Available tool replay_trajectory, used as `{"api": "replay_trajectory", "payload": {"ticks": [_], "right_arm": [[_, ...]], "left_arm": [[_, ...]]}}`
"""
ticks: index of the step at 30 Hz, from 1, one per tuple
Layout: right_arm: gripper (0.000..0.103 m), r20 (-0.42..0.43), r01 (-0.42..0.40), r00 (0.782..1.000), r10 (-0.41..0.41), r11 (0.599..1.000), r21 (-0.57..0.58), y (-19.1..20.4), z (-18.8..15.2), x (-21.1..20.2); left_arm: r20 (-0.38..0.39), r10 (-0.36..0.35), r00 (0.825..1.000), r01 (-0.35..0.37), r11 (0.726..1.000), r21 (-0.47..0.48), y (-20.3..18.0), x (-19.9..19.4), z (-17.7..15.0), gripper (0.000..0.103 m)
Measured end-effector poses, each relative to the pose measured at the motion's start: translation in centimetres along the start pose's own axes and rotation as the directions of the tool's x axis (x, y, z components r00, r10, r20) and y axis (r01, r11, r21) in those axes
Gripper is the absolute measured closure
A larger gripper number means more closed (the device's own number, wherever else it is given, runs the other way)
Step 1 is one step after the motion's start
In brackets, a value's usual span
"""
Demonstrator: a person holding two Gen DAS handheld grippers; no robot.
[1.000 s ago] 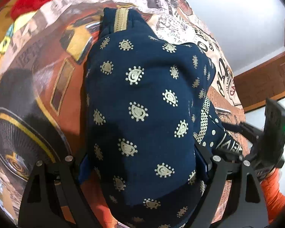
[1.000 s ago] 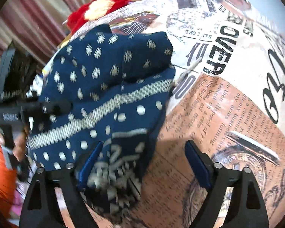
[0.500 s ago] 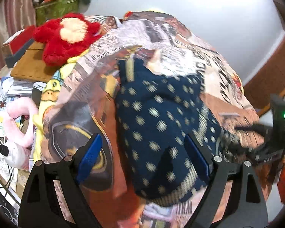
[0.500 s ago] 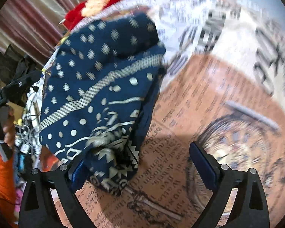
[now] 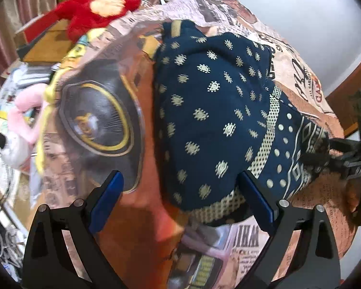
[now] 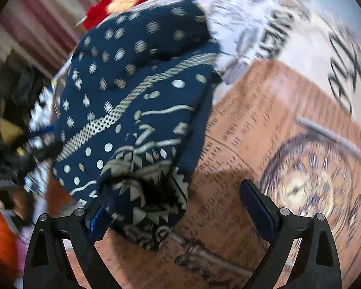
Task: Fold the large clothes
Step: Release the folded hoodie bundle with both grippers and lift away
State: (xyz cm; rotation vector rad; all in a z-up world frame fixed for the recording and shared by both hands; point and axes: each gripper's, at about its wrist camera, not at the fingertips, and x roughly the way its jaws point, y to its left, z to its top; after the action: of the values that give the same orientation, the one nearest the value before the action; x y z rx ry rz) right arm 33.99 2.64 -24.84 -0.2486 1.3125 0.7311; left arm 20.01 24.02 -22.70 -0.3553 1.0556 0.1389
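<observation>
Both tongs have pulled back off the folded navy garment [image 5: 214, 120], their jaws having just widened.
Left tongs [image 5: 180, 197] stand apart over the printed bedspread [image 5: 142, 216], gripping nothing; the garment lies folded on it; right tongs [image 6: 170, 204] gape, cloth between them, unpinched.
</observation>
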Motion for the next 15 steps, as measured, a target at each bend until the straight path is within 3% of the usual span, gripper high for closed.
{"api": "replay_trajectory", "payload": {"ticks": [3,8,12,15], "right_arm": [[0.007,0.043,0.000,0.999,-0.002,0.999,0.041,-0.6,-0.1,-1.8],[0.007,0.203,-0.013,0.979,0.005,0.999,0.038,0.5,-1.2,-7.6],[0.007,0.370,-0.010,0.929,0.009,1.000,0.001,3.0,-2.1,-13.6],[0.007,0.493,-0.013,0.869,0.029,0.999,-0.036,5.0,-3.5,-18.0]], "left_arm": [[0.036,0.054,0.998,-0.055,0.998,0.021,-0.5,-2.0,-0.2,0.006],[0.154,0.048,0.987,-0.051,0.999,0.014,-1.9,-7.0,0.3,0.007],[0.308,0.013,0.951,-0.026,0.999,0.040,-4.4,-12.8,0.8,0.007],[0.411,-0.024,0.911,-0.002,0.998,0.062,-6.2,-17.0,1.1,0.007]]}}
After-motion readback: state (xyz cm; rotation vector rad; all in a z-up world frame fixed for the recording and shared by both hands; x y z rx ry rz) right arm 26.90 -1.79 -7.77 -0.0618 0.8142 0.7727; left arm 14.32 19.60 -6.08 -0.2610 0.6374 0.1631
